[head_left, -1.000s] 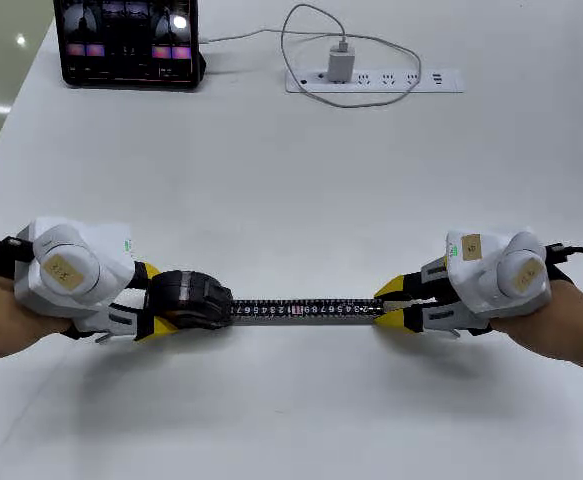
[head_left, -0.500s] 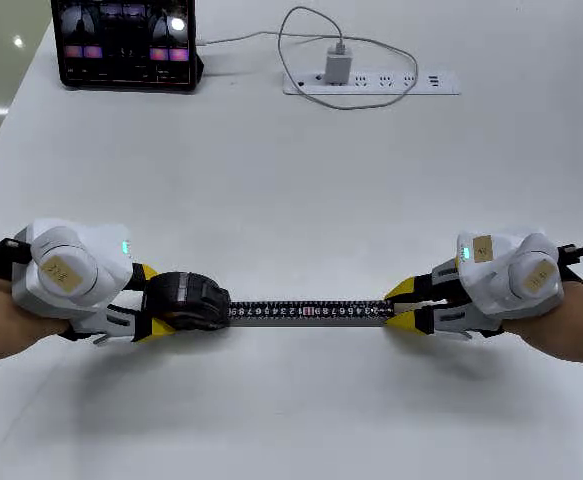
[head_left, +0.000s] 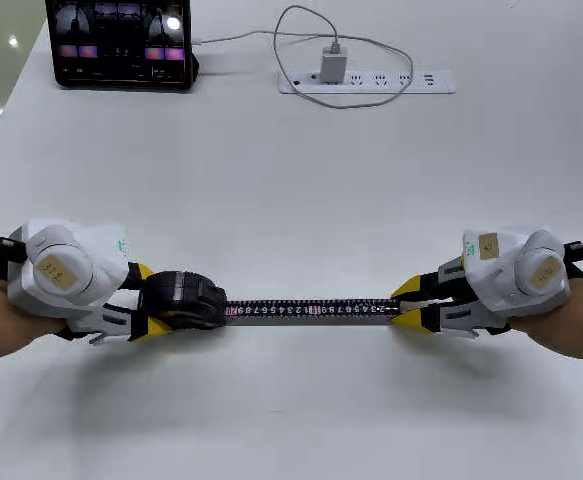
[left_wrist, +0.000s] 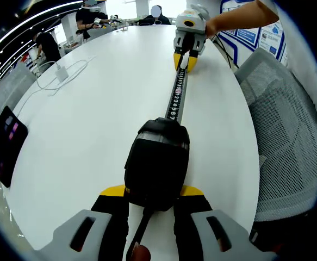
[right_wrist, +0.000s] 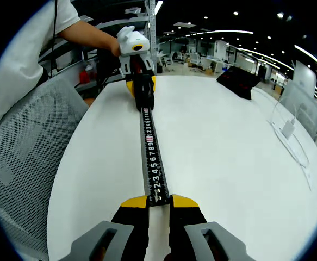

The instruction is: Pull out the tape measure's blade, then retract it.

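1. Left gripper point(head_left: 153, 298): white housing and black jaws with yellow tips. The jaws are clamped on the black, rounded tape measure case point(head_left: 183, 298), with one yellow tip against each flank. The case juts forward past the tips and sits on the white table point(head_left: 291, 190).
2. Right gripper point(head_left: 407, 303): same build. Its jaws are drawn in narrow and pinch the free end of the dark blade with white numerals point(head_left: 311, 308). The right gripper view shows the blade end lying between the two yellow tips, with the lowest numerals nearest them.
3. The blade runs straight from the mouth of the case, directly ahead of the left gripper, to the right gripper's tips. Its printed face is up and it lies low along the table. I cannot tell whether it touches the surface along its span.
4. The grippers face each other tip to tip and stand well apart, and the blade is the only thing between them.
5. A dark tablet with a lit screen point(head_left: 121, 40) is off to the left of the left gripper's jaws, well away.
6. A white power strip point(head_left: 401, 81) is off to the right of the right gripper's jaws, well away. A white charger point(head_left: 333, 66) is plugged into it, and a looped white cable point(head_left: 291, 50) is attached.
7. A grey mesh chair point(left_wrist: 288, 119) is just past the table edge, to the right of the left gripper.
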`<state>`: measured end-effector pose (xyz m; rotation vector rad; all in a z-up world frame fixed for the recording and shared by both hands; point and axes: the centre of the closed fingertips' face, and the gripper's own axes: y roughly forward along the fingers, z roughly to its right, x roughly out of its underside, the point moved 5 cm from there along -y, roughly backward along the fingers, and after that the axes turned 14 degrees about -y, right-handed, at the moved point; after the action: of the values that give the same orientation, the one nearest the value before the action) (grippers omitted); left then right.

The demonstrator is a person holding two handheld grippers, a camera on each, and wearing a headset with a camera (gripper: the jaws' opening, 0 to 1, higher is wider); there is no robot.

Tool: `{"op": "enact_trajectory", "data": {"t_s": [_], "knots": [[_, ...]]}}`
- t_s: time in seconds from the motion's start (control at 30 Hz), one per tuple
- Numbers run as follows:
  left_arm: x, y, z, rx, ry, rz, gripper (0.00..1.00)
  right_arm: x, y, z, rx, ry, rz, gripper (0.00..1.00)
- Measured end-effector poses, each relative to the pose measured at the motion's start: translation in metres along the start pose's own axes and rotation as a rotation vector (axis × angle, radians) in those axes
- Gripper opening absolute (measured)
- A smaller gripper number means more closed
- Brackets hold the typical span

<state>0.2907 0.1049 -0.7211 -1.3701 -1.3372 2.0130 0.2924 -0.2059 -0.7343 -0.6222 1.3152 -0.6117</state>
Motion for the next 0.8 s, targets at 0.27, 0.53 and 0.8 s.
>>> {"op": "enact_trajectory", "data": {"t_s": [0.27, 0.53, 0.8], "knots": [[0.000, 0.000, 0.000, -0.001, -0.001, 0.001, 0.26, 0.008, -0.007, -0.001, -0.001, 0.003, -0.015, 0.09], [0.000, 0.000, 0.000, 0.000, 0.000, 0.000, 0.26, 0.014, -0.012, -0.001, 0.000, 0.001, -0.034, 0.09], [0.000, 0.000, 0.000, 0.000, 0.001, 0.000, 0.26, 0.021, -0.020, -0.002, -0.003, -0.003, -0.068, 0.09]]}}
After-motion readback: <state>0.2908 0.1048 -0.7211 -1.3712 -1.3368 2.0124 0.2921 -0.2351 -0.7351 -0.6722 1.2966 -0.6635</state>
